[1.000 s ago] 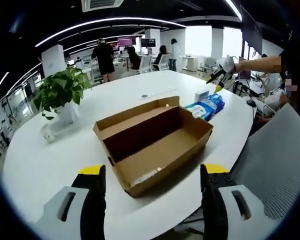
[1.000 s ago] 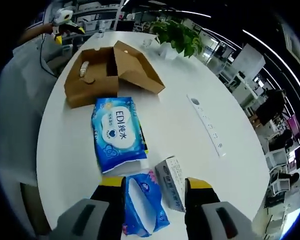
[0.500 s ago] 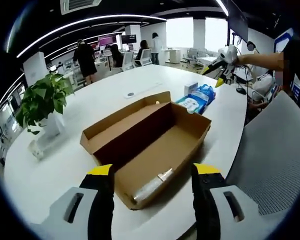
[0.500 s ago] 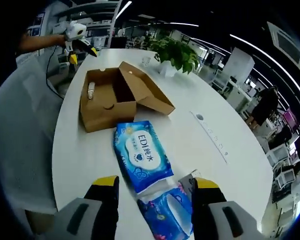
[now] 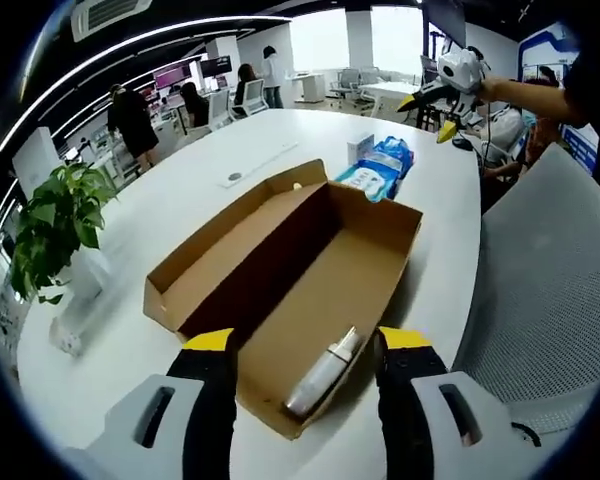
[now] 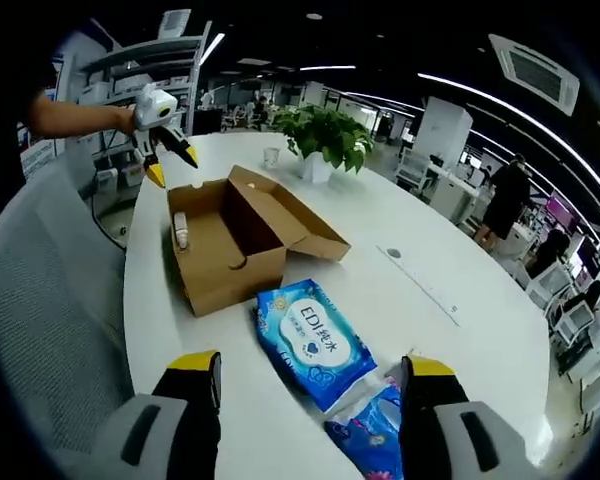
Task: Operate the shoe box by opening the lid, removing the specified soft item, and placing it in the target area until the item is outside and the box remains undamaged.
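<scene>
We find the shoe box (image 5: 290,290) standing open on the white table (image 5: 180,190), lid folded back; a pale tube-shaped item (image 5: 323,372) lies at its near end, in the left gripper view. The left tongs (image 5: 308,400) hover above that end, jaws apart, gripping nothing; in the right gripper view they point down at the box. The right tongs (image 6: 308,410) are held low over the table, jaws apart, empty, above a blue wipes pack (image 6: 315,342); a potted plant (image 6: 322,135) stands beyond the box.
</scene>
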Tool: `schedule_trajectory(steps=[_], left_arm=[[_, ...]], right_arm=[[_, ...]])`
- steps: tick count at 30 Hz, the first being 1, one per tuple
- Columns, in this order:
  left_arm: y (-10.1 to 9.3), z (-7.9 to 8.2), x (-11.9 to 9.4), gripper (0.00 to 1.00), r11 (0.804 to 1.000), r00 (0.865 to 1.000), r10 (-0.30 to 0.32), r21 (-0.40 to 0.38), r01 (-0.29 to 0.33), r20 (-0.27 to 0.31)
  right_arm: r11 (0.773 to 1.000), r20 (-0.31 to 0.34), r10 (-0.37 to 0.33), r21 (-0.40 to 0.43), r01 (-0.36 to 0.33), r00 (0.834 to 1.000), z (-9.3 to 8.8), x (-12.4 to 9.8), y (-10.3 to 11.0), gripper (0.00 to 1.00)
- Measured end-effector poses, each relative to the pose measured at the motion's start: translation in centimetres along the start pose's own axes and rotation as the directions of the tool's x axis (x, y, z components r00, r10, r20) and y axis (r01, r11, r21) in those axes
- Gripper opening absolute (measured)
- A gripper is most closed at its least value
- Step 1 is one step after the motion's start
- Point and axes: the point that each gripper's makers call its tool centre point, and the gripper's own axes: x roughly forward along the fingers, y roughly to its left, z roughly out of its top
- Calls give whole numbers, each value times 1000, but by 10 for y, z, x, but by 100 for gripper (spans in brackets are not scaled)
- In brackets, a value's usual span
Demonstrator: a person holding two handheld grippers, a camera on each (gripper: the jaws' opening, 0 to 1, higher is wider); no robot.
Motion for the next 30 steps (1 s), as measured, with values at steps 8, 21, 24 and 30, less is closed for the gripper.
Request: schedule_trajectory(steps=[8,21,24,30], left_arm=[[-4,-4,20,53,994,993,-65,77,73,-99],[-8,-27,43,49,962,958,-134,201,187,-254],[-7,-28,48,46,952,954,-140,228,203,-267],[-6,-32,53,45,928,931,-171,265,262,-322]], right_arm=[[995,74,-42,88,35,996,10,-15,20,80],[987,97,-82,146,67,992,8,-32,54,88],[986,97,-83,154,67,992,6,-37,65,88],[979,100,-93,191,72,991,4,-43,79,88]])
